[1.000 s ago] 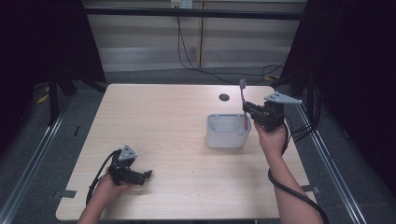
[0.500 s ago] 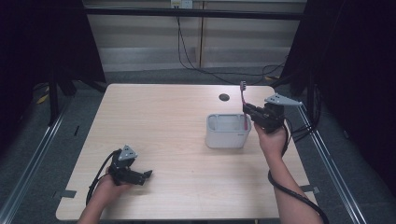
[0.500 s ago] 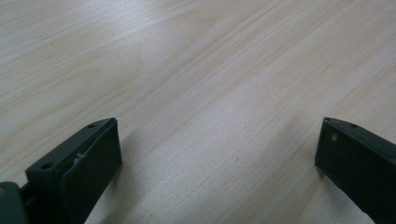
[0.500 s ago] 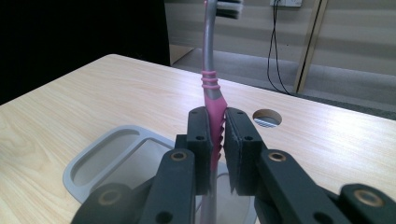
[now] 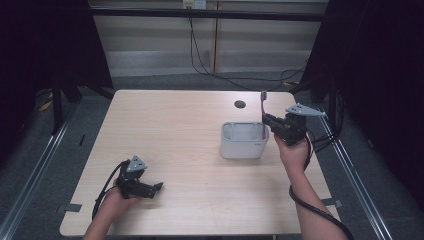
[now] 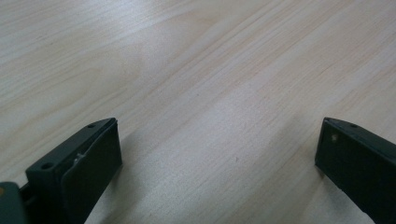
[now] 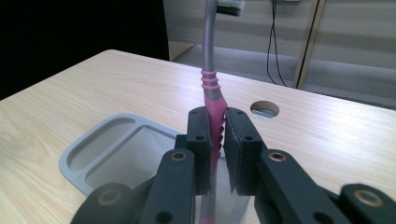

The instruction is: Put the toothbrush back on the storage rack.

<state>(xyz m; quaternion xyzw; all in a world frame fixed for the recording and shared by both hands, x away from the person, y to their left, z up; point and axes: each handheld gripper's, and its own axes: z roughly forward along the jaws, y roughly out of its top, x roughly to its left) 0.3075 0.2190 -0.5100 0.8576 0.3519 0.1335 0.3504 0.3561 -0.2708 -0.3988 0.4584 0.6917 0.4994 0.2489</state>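
A pink and grey toothbrush (image 7: 211, 88) stands upright, bristle head at the top, with my right gripper (image 7: 217, 135) shut on its ribbed pink handle. In the high view the right gripper (image 5: 270, 122) holds the toothbrush (image 5: 263, 107) over the right end of a grey holder box (image 5: 243, 140), and the handle's lower end reaches into the holder box (image 7: 107, 151). My left gripper (image 5: 156, 187) rests low over the table's near left part, jaws wide apart. Between the left gripper's (image 6: 219, 158) jaws there is only bare wood.
A round cable hole (image 5: 240, 104) sits in the table (image 5: 175, 130) behind the holder. A cable (image 5: 310, 205) trails from the right gripper along the forearm. Dark floor and rails surround the table.
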